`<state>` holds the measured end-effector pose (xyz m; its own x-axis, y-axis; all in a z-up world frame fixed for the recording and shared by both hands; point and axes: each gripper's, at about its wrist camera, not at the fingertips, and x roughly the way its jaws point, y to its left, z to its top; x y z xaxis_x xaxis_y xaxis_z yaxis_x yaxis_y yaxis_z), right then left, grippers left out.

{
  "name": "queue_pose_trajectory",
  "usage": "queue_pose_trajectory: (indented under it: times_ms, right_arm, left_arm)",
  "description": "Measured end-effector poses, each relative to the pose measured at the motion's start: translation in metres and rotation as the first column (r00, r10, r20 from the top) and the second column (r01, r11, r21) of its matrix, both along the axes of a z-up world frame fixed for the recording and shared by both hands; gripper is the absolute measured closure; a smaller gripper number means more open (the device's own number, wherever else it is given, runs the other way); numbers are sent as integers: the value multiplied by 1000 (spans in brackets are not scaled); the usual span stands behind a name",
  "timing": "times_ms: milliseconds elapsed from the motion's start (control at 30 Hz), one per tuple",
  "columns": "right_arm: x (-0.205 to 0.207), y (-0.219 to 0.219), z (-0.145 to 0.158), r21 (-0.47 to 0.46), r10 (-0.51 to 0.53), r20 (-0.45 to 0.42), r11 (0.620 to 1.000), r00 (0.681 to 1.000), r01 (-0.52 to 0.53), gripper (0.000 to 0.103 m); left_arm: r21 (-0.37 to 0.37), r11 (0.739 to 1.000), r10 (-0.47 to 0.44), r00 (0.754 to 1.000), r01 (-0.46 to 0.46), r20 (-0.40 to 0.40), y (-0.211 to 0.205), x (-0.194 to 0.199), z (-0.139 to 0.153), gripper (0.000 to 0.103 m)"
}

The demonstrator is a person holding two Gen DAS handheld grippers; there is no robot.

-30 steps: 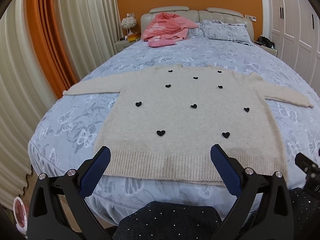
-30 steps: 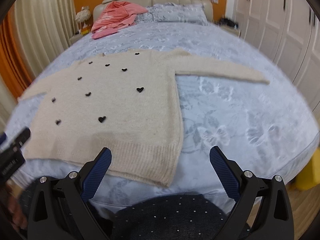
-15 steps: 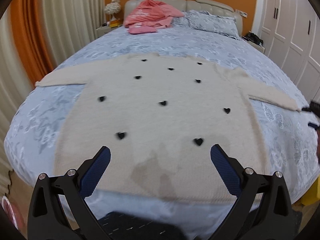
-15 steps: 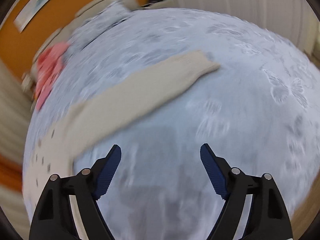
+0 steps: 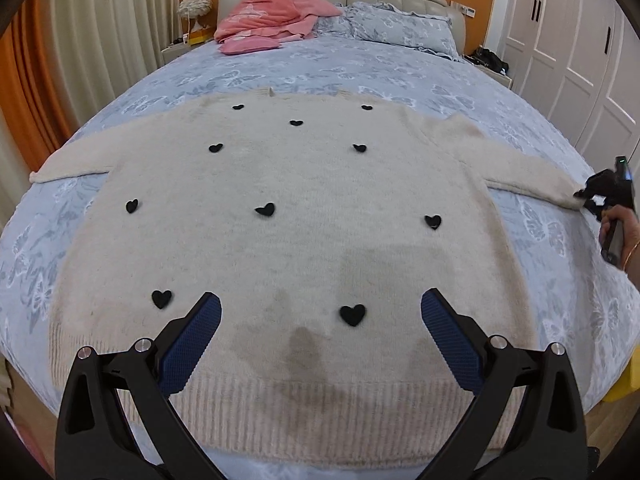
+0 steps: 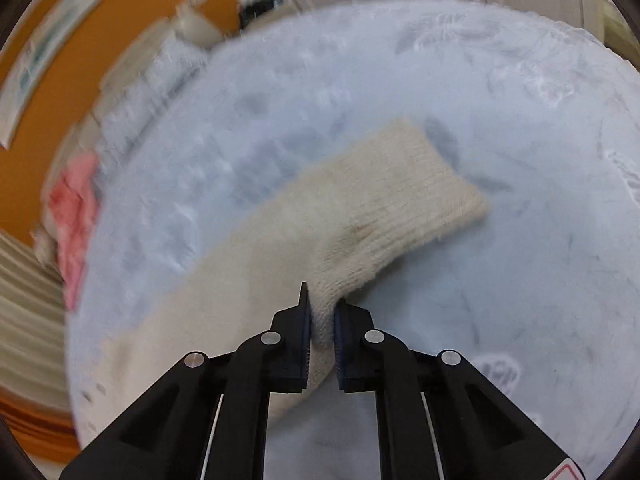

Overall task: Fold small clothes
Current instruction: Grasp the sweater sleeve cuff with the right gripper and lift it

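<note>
A cream knit sweater (image 5: 304, 208) with small black hearts lies flat on the bed, both sleeves spread sideways. My left gripper (image 5: 320, 320) is open and empty, hovering over the sweater's lower hem. My right gripper (image 6: 322, 312) is shut on the near edge of the right sleeve (image 6: 360, 224), close to its ribbed cuff. In the left wrist view the right gripper (image 5: 604, 196) shows at the far right, at the end of that sleeve.
The bed (image 5: 360, 64) has a blue butterfly-print cover. Pink clothes (image 5: 276, 16) and pillows (image 5: 400, 28) lie at the headboard. White wardrobes (image 5: 580, 60) stand on the right, curtains (image 5: 80, 48) on the left.
My right gripper has swung to the right sleeve and closed on its edge near the cuff. My left gripper has moved forward over the sweater's hem and stays open.
</note>
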<state>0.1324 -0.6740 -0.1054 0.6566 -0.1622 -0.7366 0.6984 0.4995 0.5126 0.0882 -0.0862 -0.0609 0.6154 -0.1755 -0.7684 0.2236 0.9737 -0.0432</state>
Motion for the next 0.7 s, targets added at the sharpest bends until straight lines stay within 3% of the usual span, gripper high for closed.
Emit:
queue_pose_trajectory:
  times_ms: [100,200,300,333,400,500,567,667,700]
  right_arm:
    - [1,22,50,-43,43,159,998,986,-37,94]
    - [28,77,119,-146,230,262,969,937,-197,94]
    - [63,152,168,-238,426,306,900,852,-365,94]
    - [82,194,185,-280,517,302,851,801,-444,94]
    - [105,256,199,-333,629,272,771,728,-542,94]
    - [140,369,195,-403,782,160,609,602,-683,94]
    - [162,439,173,-396,852,84,505,517,-767,94]
    - [189,518,117,-346,895,-83,388,439,-855,86]
    - [194,532,98,-322,896,-132,365,424,-873,83]
  left_arm:
    - [-18,1000,15,1000,-15,-8,9,3,0,5]
    - [-59,997,39,999,-39,-6,23,3,6,5]
    - [-99,993,64,998,-65,-12,38,4,12,5]
    - [-113,991,72,997,-73,-14,43,5,14,5]
    - [-153,983,102,995,-103,-15,59,7,20,5]
    - [-188,973,136,991,-136,-13,82,11,28,5]
    - [-200,967,158,987,-157,-10,98,18,31,5]
    - [-217,958,189,982,-189,-22,124,33,32,5]
    - [-224,954,196,980,-199,-33,132,41,32,5]
